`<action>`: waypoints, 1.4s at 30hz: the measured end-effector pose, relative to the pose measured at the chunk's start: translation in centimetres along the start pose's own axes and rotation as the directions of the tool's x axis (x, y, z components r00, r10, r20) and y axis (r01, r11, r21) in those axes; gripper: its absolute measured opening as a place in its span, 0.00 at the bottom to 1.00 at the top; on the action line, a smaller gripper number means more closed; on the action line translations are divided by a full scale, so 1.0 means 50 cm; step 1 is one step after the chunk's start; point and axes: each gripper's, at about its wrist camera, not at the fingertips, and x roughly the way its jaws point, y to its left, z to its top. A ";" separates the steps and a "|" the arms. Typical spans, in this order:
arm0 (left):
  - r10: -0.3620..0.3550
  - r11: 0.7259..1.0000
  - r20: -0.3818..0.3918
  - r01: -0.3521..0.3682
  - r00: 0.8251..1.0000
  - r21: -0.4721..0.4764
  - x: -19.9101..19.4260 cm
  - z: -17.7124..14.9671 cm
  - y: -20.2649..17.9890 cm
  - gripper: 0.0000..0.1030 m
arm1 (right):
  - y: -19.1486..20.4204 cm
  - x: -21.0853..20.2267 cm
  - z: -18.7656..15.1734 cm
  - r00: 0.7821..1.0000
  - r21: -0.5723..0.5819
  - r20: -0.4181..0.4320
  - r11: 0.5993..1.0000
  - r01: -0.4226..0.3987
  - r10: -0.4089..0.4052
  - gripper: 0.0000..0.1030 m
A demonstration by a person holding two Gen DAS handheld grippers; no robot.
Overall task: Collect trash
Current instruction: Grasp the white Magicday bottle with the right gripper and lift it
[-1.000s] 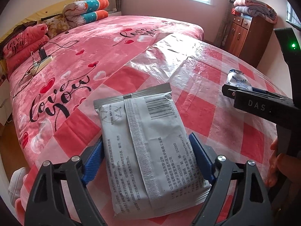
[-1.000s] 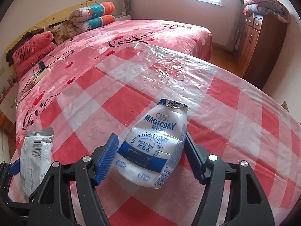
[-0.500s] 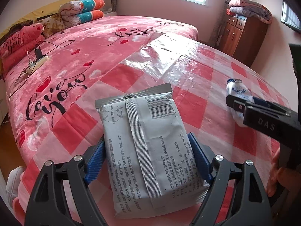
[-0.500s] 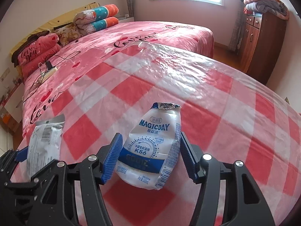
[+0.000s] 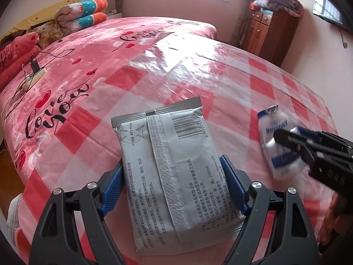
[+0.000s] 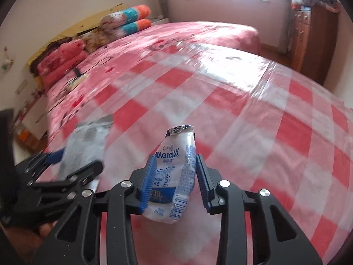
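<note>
**Both hand-held grippers on trash over the checked sheet**

Left hand-held gripper (image 5: pixel 173 190): pitched down toward the bed, blue pads (image 5: pixel 111 193) set against the two long sides of a grey foil wipes packet (image 5: pixel 174 172). Jaws stand wide, closed on the packet's width. Packet lies seam side up, barcode toward the far end, sealed top edge pointing away from the camera.

Right hand-held gripper (image 6: pixel 174 176): also pitched down, jaws have just been closing, with a crushed white-and-blue "MAGICDAY" drink bottle (image 6: pixel 174 172) between them. Pads press on both sides of the bottle; its body is pinched narrow, torn foil cap end pointing up and away. In the left wrist view the same bottle (image 5: pixel 280 145) shows at right, blurred, with the right gripper's dark frame across it and fingers (image 5: pixel 328 227) of the holding hand below.

Surroundings: a red-and-white checked plastic sheet (image 6: pixel 253 121) covers the near part of the bed; beyond it a pink "Love You" bedspread (image 5: pixel 66 84). On the bedspread at far left, a power strip (image 5: pixel 33 75) with a plugged-in charger and trailing cables. Rolled quilts (image 5: pixel 86 15) at the head end. A wooden cabinet (image 5: pixel 271 33) with folded blankets on top stands by the window wall. Nothing lies between the two grippers.
</note>
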 end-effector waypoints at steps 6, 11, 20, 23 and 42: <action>-0.032 0.999 -0.005 0.032 0.999 0.036 -0.027 -0.037 -0.008 0.79 | 0.000 -0.050 -0.060 1.000 0.009 -0.011 1.000 0.002 -0.002 0.55; -0.053 0.997 -0.014 0.053 0.999 0.053 -0.047 -0.062 -0.010 0.79 | -0.007 -0.066 -0.100 0.999 0.075 0.003 0.997 0.031 -0.032 0.80; -0.084 0.996 -0.013 0.084 0.996 0.042 -0.066 -0.075 -0.001 0.79 | 0.030 -0.022 -0.071 0.993 0.020 -0.002 0.993 0.119 -0.119 0.89; -0.084 0.996 -0.004 0.084 0.996 0.043 -0.074 -0.079 0.006 0.79 | 0.042 -0.011 -0.073 0.989 -0.007 -0.011 0.989 0.145 -0.145 0.86; -0.044 0.995 0.058 0.039 0.997 0.089 -0.143 -0.119 0.044 0.79 | 0.093 -0.058 -0.122 0.977 -0.036 0.038 0.977 0.210 -0.209 0.59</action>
